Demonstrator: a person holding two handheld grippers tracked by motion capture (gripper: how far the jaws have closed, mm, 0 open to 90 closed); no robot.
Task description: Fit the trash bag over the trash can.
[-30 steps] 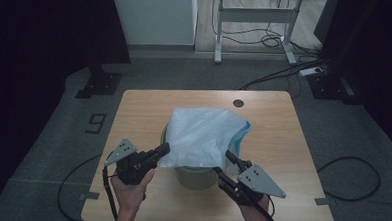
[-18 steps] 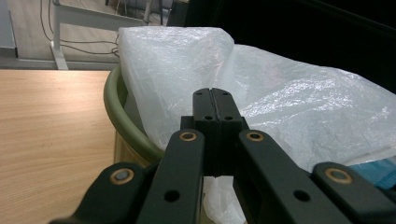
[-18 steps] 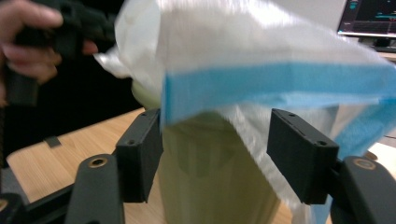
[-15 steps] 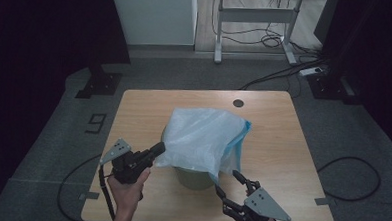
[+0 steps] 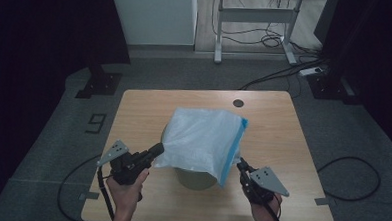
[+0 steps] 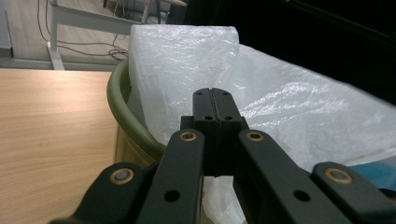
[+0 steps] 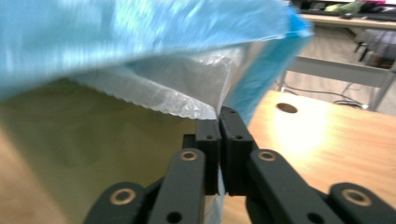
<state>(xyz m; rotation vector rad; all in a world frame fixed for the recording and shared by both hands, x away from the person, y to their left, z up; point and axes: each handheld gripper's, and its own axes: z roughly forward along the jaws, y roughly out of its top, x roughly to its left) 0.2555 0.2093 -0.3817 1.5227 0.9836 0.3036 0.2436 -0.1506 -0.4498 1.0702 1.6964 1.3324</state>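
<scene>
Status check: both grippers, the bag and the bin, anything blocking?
Left gripper shut on plastic bag, near edge. Right gripper shut on its near-right corner. Bag draped over green bin. Nothing in the way.

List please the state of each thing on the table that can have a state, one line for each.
plastic bag: spread open, draped over the bin, not pushed inside.
green bin: upright, its mouth mostly covered by the bag.
left gripper: jaws shut on the bag's near left edge.
right gripper: jaws shut on the bag's near right edge.
</scene>
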